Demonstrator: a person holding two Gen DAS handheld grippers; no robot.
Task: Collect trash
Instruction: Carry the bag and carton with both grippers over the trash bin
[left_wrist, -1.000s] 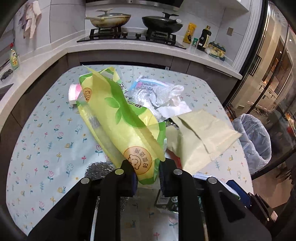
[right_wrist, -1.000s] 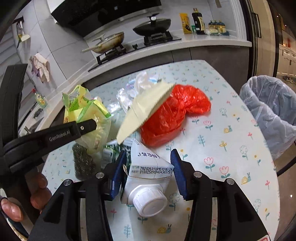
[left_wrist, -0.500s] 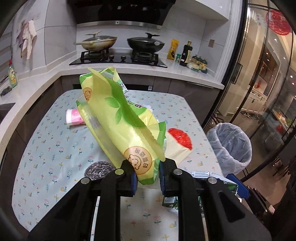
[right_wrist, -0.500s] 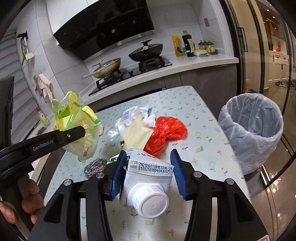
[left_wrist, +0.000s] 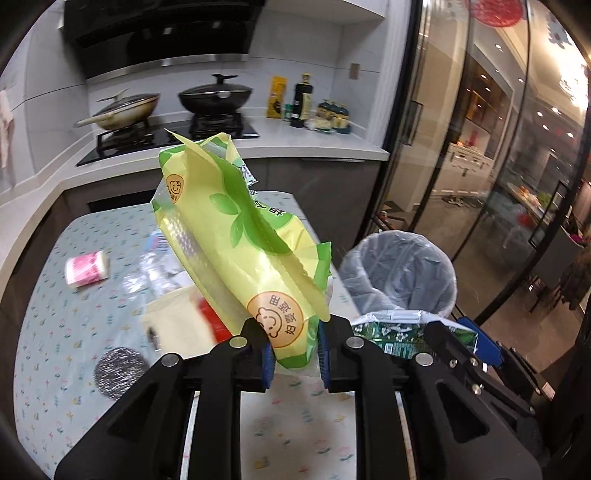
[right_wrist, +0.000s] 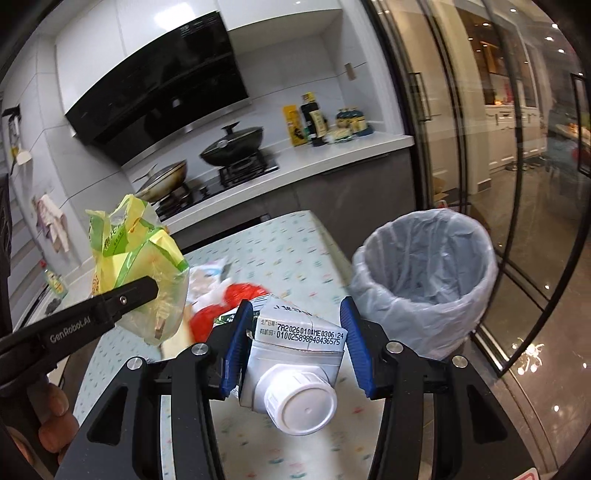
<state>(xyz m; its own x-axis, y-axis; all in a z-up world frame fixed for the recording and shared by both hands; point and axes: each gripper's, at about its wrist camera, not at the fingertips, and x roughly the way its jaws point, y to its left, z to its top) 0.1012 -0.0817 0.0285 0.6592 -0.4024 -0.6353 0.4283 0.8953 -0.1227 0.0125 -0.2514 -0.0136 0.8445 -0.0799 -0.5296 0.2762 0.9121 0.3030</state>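
On the counter (left_wrist: 55, 332), the tan paper (left_wrist: 177, 325) and red bag (left_wrist: 210, 317) are smeared by motion blur and half hidden behind the yellow-green wrapper (left_wrist: 236, 243), the bottle labels (left_wrist: 303, 99) by the stove are too small to read, and the bin (left_wrist: 399, 273) base is hidden.

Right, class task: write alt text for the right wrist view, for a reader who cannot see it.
The right claw grips a crushed white carton, cap toward the camera, above a floral table. A lined trash bin stands to the right; at left, the left claw holds a yellow-green bag.
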